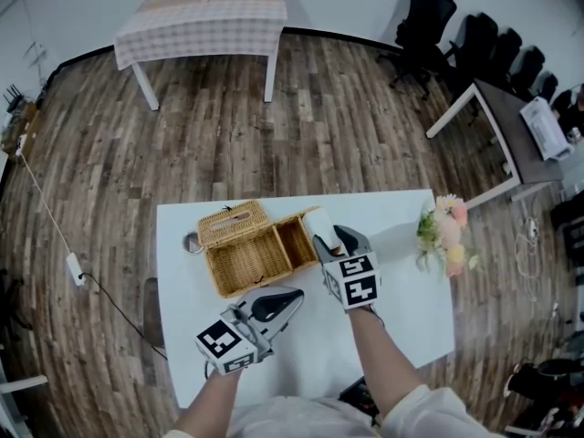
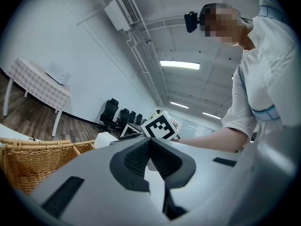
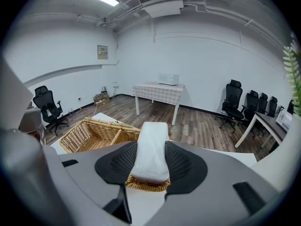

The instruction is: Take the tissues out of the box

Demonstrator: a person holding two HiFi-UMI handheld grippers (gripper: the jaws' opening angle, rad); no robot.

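- The right gripper (image 3: 150, 149) pinches a white tissue pack (image 1: 319, 219). Its two black pads press on the long sides of the pack, which stands on end between them.
- The lower end of the pack sits at the near rim of the wicker box (image 1: 245, 261), over the box's small end compartment. Whether it touches the wicker there cannot be told.
- The rest of the box stretches away to the left of this gripper. It is open, and its slotted lid (image 1: 232, 224) is tipped back on the far side.
- The left gripper (image 2: 151, 142) has its jaws pressed together at the tips, with nothing between them.
- It lies low over the white table (image 1: 401, 308) on the near side of the box, close to the box's long wall. It points toward the right gripper, whose marker cube shows just past its tips.
- To the right of the right gripper, apart from it, a small bunch of pale flowers (image 1: 444, 234) lies on the table.
- Well beyond both grippers, across the wooden floor, stands a table with a checked cloth (image 1: 205, 12) and a white appliance (image 3: 168, 79) on top.
- Far off to the right is a row of black office chairs (image 1: 429, 16).
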